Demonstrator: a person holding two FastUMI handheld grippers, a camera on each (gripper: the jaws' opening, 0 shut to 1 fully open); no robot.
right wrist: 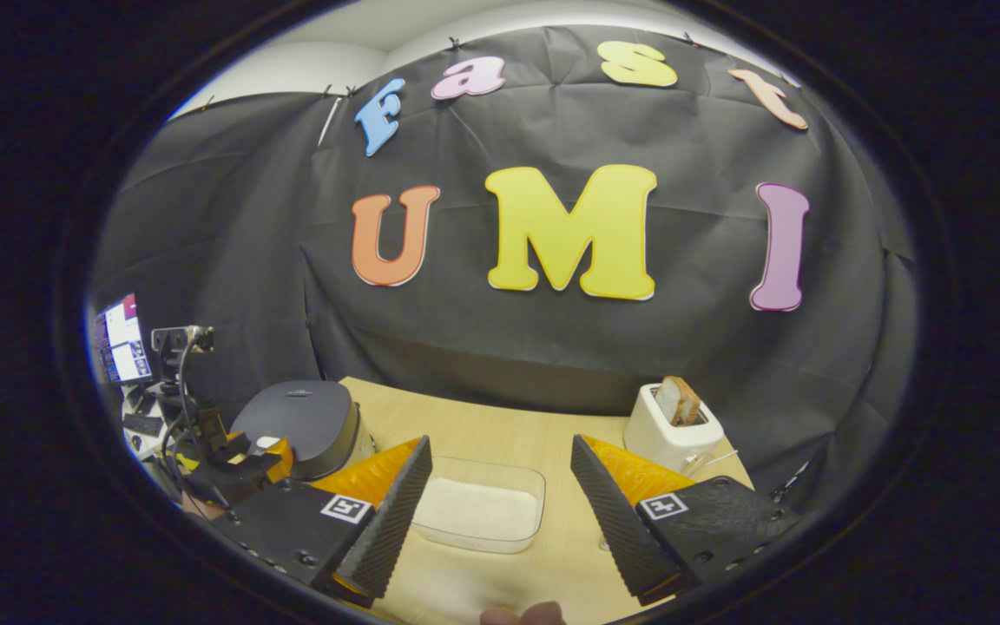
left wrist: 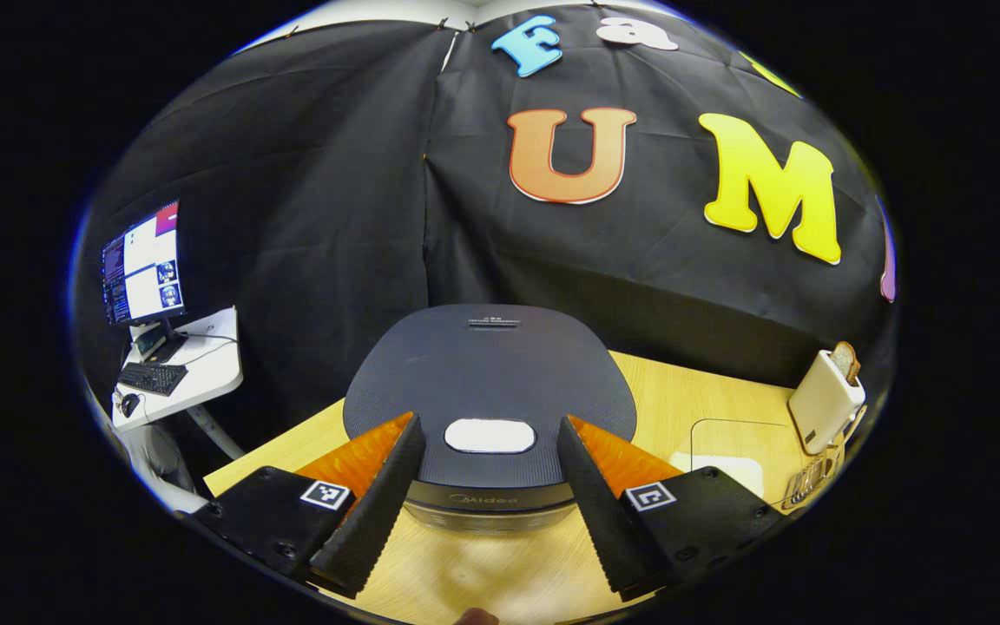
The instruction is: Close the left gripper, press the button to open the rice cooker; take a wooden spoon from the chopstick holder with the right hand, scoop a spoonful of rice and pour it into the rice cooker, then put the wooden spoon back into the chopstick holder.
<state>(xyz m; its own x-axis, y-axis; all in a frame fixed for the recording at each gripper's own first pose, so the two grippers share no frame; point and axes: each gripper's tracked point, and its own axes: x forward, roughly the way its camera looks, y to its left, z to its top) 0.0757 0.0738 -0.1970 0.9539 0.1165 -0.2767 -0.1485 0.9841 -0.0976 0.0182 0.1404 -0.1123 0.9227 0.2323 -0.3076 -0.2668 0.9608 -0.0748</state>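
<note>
The dark rice cooker (left wrist: pixel 490 373) sits with its lid down right ahead of my left gripper (left wrist: pixel 490 499), which is open. The white button (left wrist: pixel 490 436) at the lid's front edge lies between and just beyond the two fingertips, untouched. From the right gripper view the cooker (right wrist: pixel 300 421) stands at the far left with the left gripper (right wrist: pixel 244 464) in front of it. My right gripper (right wrist: pixel 500 521) is open and holds nothing. It hovers over a clear tub of white rice (right wrist: pixel 478 508) on the wooden table (right wrist: pixel 500 425).
A white toaster (right wrist: pixel 672 432) with a slice of bread stands at the back right of the table, also seen as the toaster (left wrist: pixel 825 399). A wire rack (left wrist: pixel 812 482) sits by it. A monitor (left wrist: pixel 142 273) and keyboard are on a side desk to the left.
</note>
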